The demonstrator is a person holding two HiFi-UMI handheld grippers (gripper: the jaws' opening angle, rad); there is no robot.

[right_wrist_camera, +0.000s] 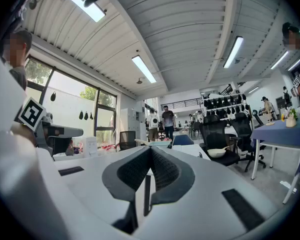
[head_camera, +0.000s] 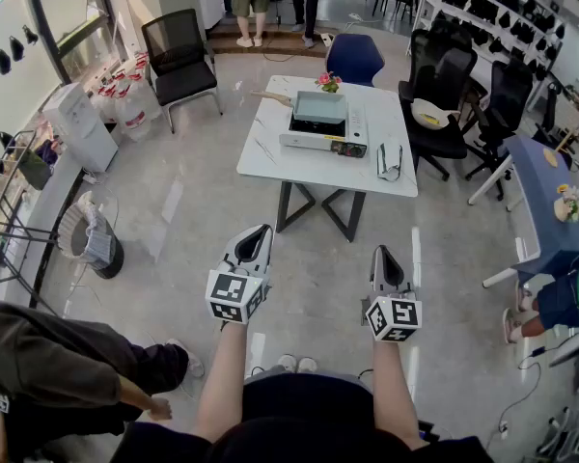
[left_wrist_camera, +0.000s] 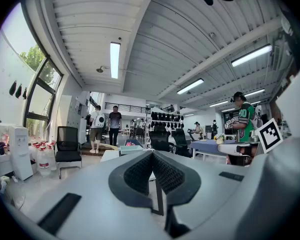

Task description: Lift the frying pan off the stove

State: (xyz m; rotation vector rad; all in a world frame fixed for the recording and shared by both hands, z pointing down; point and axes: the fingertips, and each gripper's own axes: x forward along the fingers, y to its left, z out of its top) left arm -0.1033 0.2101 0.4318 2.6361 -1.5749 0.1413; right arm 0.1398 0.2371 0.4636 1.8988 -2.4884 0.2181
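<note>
Left tongs (head_camera: 261, 230) and right tongs (head_camera: 380, 251), closed on nothing, hover short of the desk (head_camera: 270, 157); frying pan (head_camera: 320, 107) on stove (head_camera: 325, 138) mid-desk, black chair (head_camera: 442, 104) beside its right edge.

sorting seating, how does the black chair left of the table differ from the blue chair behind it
The black chair is dark with a squarish back; the blue chair is blue and rounded. The black chair stands apart from the white table, fully visible; the blue chair sits at its far edge, partly hidden. Both are empty.
</note>
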